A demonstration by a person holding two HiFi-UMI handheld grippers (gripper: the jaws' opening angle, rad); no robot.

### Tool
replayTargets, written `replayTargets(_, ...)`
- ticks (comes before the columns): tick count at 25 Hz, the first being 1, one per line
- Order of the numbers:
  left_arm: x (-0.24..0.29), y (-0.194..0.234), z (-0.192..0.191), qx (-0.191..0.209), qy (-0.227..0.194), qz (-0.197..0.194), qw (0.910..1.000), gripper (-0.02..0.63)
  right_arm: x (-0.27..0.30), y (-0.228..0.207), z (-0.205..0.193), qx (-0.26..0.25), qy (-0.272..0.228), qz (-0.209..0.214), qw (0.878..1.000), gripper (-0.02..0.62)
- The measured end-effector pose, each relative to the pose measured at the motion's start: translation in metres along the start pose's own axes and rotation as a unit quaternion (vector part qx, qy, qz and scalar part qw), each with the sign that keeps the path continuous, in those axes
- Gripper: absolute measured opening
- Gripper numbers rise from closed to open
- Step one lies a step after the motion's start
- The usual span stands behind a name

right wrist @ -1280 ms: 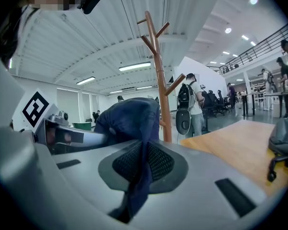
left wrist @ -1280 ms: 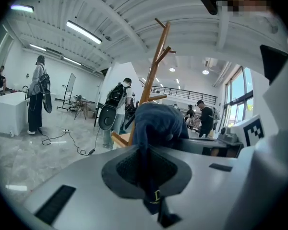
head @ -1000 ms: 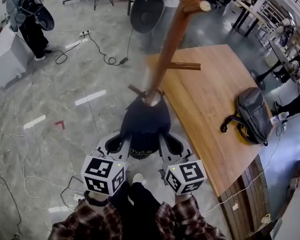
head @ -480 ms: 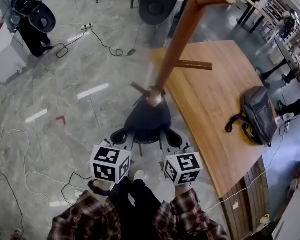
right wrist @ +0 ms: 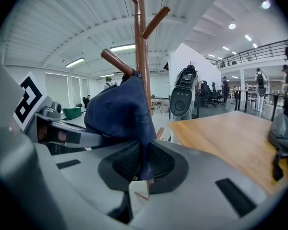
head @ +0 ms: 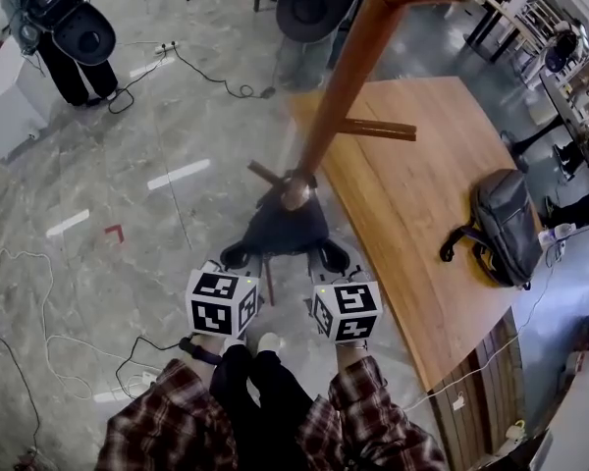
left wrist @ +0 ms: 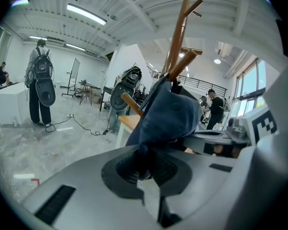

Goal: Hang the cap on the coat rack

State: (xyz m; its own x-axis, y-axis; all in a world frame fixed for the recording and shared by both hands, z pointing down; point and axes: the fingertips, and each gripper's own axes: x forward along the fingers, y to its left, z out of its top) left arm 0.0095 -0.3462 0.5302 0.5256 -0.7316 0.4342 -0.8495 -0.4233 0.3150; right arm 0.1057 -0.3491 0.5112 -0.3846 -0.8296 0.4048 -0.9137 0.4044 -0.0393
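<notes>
Arms: two plaid sleeves (head: pixel 172 422) reach forward side by side at the bottom of the head view, each hand tucked behind a marker cube (head: pixel 223 302).
Left gripper (left wrist: pixel 144 164): jaws pressed together on a fold of the cap (left wrist: pixel 170 114), with the cloth pinched between the ribbed pads.
Right gripper (right wrist: pixel 140 164): jaws also closed, with a strip of the cap's lower edge clamped between the pads.
Cap: dark blue, slung between the two grippers and held clear of the floor (head: pixel 128 204). Its top touches a lower peg (right wrist: pixel 116 61) close to the pole. I cannot tell whether it is hooked over that peg.
Rack (head: pixel 344 77): a wooden pole that slants toward the top right of the head view. Short pegs branch off it at several heights.
Table (head: pixel 402 194): light wood, just to the right of the rack.
Backpack (head: pixel 501 226): dark grey, lying on the table's right part with one strap trailing. What it holds cannot be seen.
Floor: grey marble, with white tape strips (head: pixel 177 174) and a small red mark to the left of the rack.
Far left: a person (head: pixel 64 37) carrying a black pack stands beside a white cabinet (head: pixel 5 96).
Far centre: a second person (head: pixel 314 8) stands near the upper part of the rack.
</notes>
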Motion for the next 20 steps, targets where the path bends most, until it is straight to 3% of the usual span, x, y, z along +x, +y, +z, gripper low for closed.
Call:
replayTargets(10,0.008,0.001,-0.001,-0.026,0.004,-0.024,0.9994,0.021,0.003,-0.005,-0.006,0.004,0.013,0.01,1.0,0.023)
replayTargets(16,-0.002,-0.003,0.003,0.004,-0.015,-0.005,0.9999,0.023,-0.003,-0.003,-0.003,0.008,0.011,0.021,1.0,0.023)
replayTargets(20,-0.008,-0.004,0.006,0.004,-0.025,-0.003,0.9997,0.086,-0.01,-0.002,-0.001,0.012,0.009,0.023,1.0,0.044)
